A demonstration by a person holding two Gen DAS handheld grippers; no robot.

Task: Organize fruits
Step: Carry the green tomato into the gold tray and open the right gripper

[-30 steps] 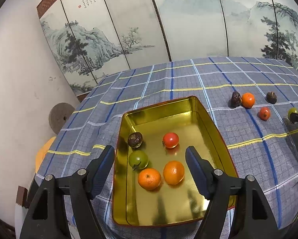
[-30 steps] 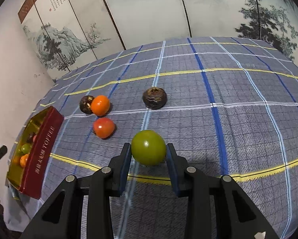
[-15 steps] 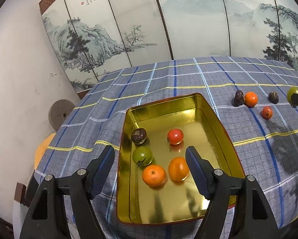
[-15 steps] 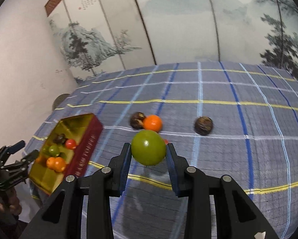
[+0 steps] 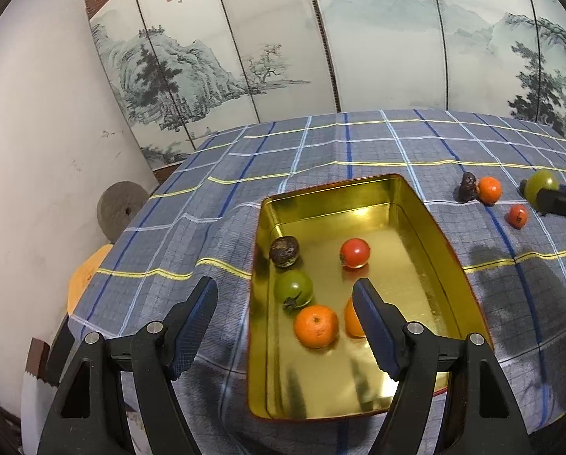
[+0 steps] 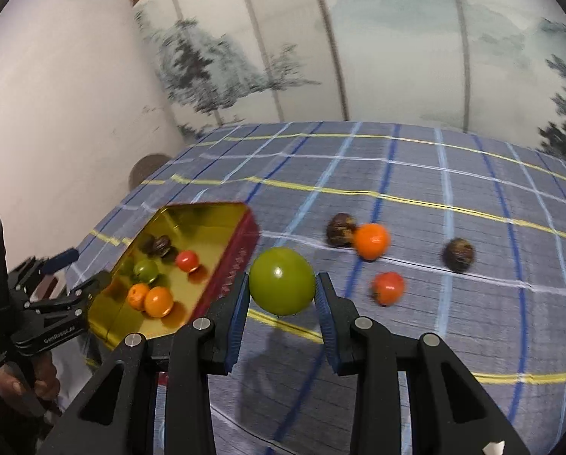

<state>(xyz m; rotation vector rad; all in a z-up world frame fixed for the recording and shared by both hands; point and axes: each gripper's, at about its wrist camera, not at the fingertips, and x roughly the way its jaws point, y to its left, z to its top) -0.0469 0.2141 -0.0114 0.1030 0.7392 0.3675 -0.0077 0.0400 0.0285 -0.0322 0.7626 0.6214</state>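
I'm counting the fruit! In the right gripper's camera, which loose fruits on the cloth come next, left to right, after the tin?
Held green fruit → dark brown fruit → red fruit → second dark brown fruit.

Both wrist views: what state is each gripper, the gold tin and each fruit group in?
Right gripper: shut on large green fruit, off the cloth.
Left gripper: open, empty, over the tin's near end.
Gold rectangular tin: lidless, holds five fruits.
Four small loose fruits, e.g. orange mandarin: on the plaid tablecloth.

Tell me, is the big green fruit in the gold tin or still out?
Out. The right gripper holds the green fruit above the cloth, beside the gold tin.
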